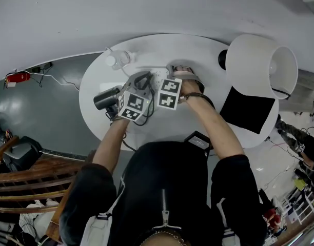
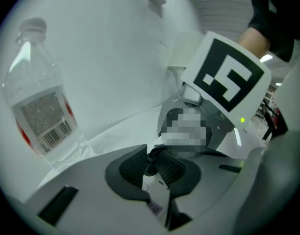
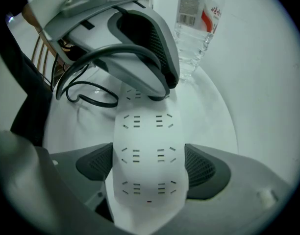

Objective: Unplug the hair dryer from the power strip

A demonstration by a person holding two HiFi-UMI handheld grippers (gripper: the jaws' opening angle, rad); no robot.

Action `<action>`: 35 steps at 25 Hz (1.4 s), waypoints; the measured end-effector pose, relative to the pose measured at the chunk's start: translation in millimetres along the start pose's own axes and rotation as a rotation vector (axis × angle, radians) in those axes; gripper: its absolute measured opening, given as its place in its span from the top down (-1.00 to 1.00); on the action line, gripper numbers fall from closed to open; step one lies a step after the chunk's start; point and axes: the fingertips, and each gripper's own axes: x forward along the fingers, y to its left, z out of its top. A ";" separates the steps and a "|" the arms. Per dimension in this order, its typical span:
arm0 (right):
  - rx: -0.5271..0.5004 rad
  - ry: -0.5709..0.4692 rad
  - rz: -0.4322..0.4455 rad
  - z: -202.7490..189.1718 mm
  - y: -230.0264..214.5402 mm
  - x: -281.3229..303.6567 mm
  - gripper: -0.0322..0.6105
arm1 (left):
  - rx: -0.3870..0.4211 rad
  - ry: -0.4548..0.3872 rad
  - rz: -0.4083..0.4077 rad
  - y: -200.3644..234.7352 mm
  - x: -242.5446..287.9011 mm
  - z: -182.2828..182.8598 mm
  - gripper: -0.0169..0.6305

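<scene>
A white power strip [image 3: 147, 146] lies on the round white table [image 1: 95, 81]. My right gripper [image 3: 147, 166] is shut on the strip's near end, one pad on each long side. At the strip's far end my left gripper [image 3: 140, 43] comes down from above. In the left gripper view, my left gripper [image 2: 151, 164] is shut on a dark plug [image 2: 151, 156] that sits on the strip. The plug's black cord [image 3: 86, 94] loops off to the left. The black hair dryer [image 1: 106, 97] lies on the table left of both grippers. Whether the prongs are still in the socket is hidden.
A clear water bottle [image 1: 118, 59] with a red label stands just beyond the strip. A white lamp shade [image 1: 259, 65] and a black square pad [image 1: 247, 109] occupy the table's right side. The wall runs behind the table. A wooden chair [image 1: 23, 183] stands at the lower left.
</scene>
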 end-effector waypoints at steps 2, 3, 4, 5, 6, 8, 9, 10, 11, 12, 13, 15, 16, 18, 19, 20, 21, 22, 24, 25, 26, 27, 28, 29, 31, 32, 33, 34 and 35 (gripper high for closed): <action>0.002 -0.003 0.003 -0.6 0.0 -0.4 -0.45 | -0.064 0.003 -0.040 1.2 1.2 2.1 0.79; 0.003 -0.003 0.003 -1.1 -0.1 -0.7 -0.45 | -0.066 0.008 -0.048 1.1 1.2 3.1 0.79; 0.003 -0.003 0.002 -1.3 0.0 -1.0 -0.45 | -0.047 0.014 -0.045 0.7 0.7 3.7 0.79; 0.004 -0.002 0.001 -1.1 0.2 -1.1 -0.45 | -0.013 0.019 -0.034 0.1 0.1 3.9 0.79; 0.004 -0.002 -0.001 -0.8 0.4 -0.9 -0.45 | 0.029 0.022 -0.017 -0.8 -0.6 3.7 0.79; 0.002 0.000 -0.002 -0.1 0.5 -0.1 -0.45 | 0.101 0.018 0.021 -2.6 -1.7 2.2 0.79; 0.000 0.002 -0.001 0.3 0.5 0.2 -0.45 | 0.122 0.012 0.036 -2.9 -2.5 1.4 0.79; -0.001 0.003 -0.001 1.0 0.5 0.2 -0.45 | 0.130 0.006 0.045 -2.8 -3.3 1.0 0.79; -0.003 0.003 -0.001 1.4 0.5 0.1 -0.45 | 0.121 0.001 0.044 -2.4 -3.8 0.8 0.79; -0.004 0.004 -0.002 1.5 0.3 -0.1 -0.45 | 0.090 -0.002 0.033 -1.4 -3.9 0.8 0.79; -0.004 0.005 -0.003 1.3 0.1 -0.1 -0.45 | 0.045 -0.002 0.015 -0.2 -3.6 1.0 0.79; -0.003 0.002 -0.003 1.2 -0.1 0.0 -0.45 | -0.050 -0.001 -0.031 1.7 -2.1 2.0 0.79; -0.002 0.000 -0.002 1.4 -0.3 -0.1 -0.46 | -0.088 -0.003 -0.053 2.3 -1.2 3.0 0.79; 0.004 -0.006 0.005 1.4 0.1 0.3 -0.46 | -0.127 -0.006 -0.076 2.7 -0.8 4.6 0.79; 0.011 -0.010 0.014 1.5 0.7 1.2 -0.47 | -0.120 -0.004 -0.071 2.6 -1.3 4.7 0.79; 0.021 -0.014 0.029 1.8 1.4 2.6 -0.47 | -0.097 0.000 -0.057 2.5 -2.2 4.1 0.79; 0.032 -0.019 0.048 2.4 2.3 4.2 -0.49 | -0.062 0.004 -0.037 2.3 -3.4 3.2 0.79; 0.040 -0.022 0.065 3.2 3.1 5.4 -0.50 | -0.025 0.007 -0.017 2.1 -4.6 2.4 0.79; 0.042 -0.026 0.081 5.6 3.6 6.1 -0.50 | 0.018 0.011 0.008 2.5 -6.2 0.8 0.79; 0.039 -0.026 0.081 6.5 3.1 5.7 -0.51 | 0.015 0.014 0.007 3.2 -6.0 0.4 0.79; 0.037 -0.028 0.077 7.0 2.9 5.1 -0.51 | 0.005 0.020 0.002 3.7 -5.5 0.6 0.79; 0.034 -0.034 0.072 7.0 3.4 4.3 -0.51 | 0.001 0.027 -0.003 3.5 -4.9 0.9 0.79; 0.030 -0.046 0.065 6.6 4.5 3.2 -0.52 | 0.004 0.033 -0.006 2.4 -4.4 1.0 0.79; 0.023 -0.062 0.054 6.4 5.7 1.8 -0.52 | 0.010 0.036 -0.007 1.1 -3.9 0.8 0.79; 0.013 -0.090 0.032 7.3 6.5 0.4 -0.51 | 0.022 0.040 -0.007 0.1 -2.4 -0.1 0.79; 0.011 -0.094 0.030 7.9 6.4 0.9 -0.51 | 0.025 0.041 -0.008 0.4 -1.6 -0.5 0.79; 0.009 -0.088 0.033 8.2 6.2 1.9 -0.51 | 0.027 0.041 -0.010 0.6 -1.0 -0.8 0.79; 0.006 -0.076 0.038 8.2 6.0 3.1 -0.51 | 0.028 0.040 -0.013 0.6 -0.8 -1.0 0.79; 0.003 -0.060 0.045 8.0 6.0 4.0 -0.50 | 0.030 0.039 -0.013 0.4 -1.0 -1.2 0.79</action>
